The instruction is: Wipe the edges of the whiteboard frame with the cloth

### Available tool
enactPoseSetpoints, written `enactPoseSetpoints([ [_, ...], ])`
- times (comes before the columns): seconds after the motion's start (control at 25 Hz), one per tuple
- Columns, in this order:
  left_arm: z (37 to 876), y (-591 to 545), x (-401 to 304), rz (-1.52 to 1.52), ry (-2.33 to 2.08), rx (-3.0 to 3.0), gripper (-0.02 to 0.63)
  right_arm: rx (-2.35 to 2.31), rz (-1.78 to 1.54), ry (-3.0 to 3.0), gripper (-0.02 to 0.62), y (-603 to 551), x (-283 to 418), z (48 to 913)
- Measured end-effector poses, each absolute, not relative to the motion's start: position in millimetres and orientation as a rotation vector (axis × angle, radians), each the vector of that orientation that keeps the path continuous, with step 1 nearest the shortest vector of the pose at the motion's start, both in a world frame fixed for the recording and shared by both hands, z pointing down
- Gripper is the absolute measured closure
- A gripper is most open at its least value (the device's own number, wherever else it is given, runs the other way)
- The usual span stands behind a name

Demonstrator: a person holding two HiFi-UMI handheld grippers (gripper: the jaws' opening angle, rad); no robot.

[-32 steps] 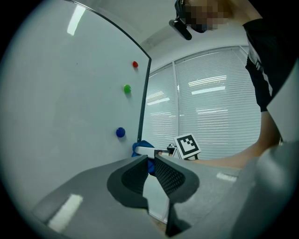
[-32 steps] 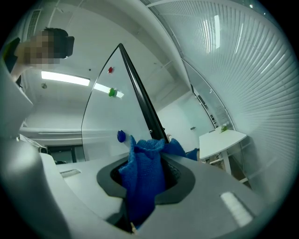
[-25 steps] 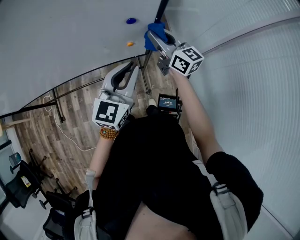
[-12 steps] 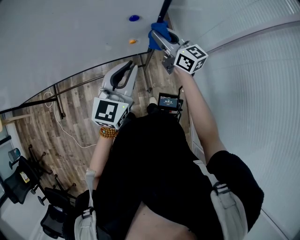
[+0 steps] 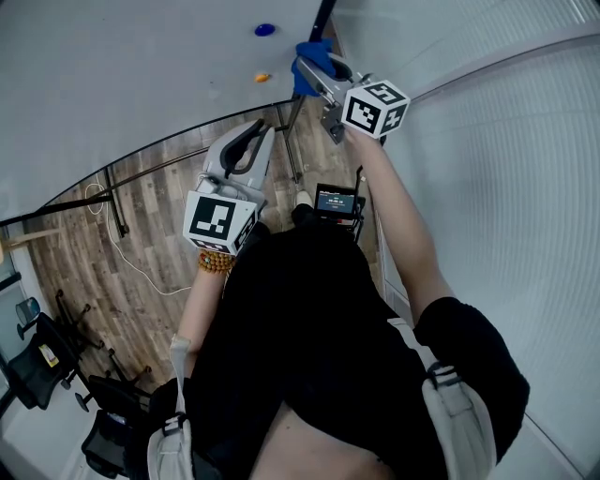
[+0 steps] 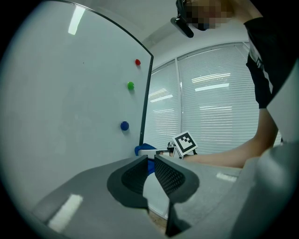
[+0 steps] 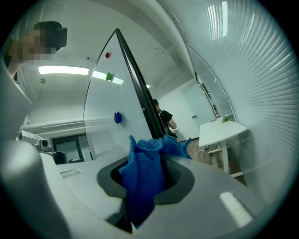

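Observation:
The whiteboard point(image 5: 141, 75) fills the upper left of the head view, and its dark frame edge point(image 5: 324, 14) runs up at the top centre. My right gripper point(image 5: 317, 73) is shut on a blue cloth point(image 5: 309, 58) that presses against that edge. In the right gripper view the cloth point(image 7: 145, 172) bunches out between the jaws, right beside the frame edge point(image 7: 140, 93). My left gripper point(image 5: 246, 142) hangs lower, in front of the board's bottom edge, shut on nothing. From the left gripper view point(image 6: 150, 161) the cloth point(image 6: 142, 150) shows at the frame edge point(image 6: 147, 93).
Blue point(image 5: 264, 29) and orange point(image 5: 262, 78) magnets stick to the board. The stand's leg point(image 5: 292, 150) and a cable point(image 5: 141, 272) lie on the wooden floor. Office chairs point(image 5: 47, 366) stand at lower left. A blind-covered wall point(image 5: 506, 187) runs along the right. A white table point(image 7: 222, 130) stands beyond.
My right gripper has shifted slightly up the frame edge with the cloth. The left gripper has barely moved.

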State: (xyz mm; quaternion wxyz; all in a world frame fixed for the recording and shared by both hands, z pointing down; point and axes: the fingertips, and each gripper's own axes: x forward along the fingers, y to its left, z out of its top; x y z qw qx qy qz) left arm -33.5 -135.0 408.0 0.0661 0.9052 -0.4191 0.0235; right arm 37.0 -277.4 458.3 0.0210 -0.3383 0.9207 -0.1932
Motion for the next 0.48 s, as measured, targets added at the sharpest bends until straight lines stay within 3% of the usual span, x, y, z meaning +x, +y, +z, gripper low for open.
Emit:
enactPoseSetpoints([
  [0.48, 426, -136, -32, 0.101, -1.274, 2.708, 0.456, -1.007, -0.711, 2.965, 0.48, -286, 17, 522],
])
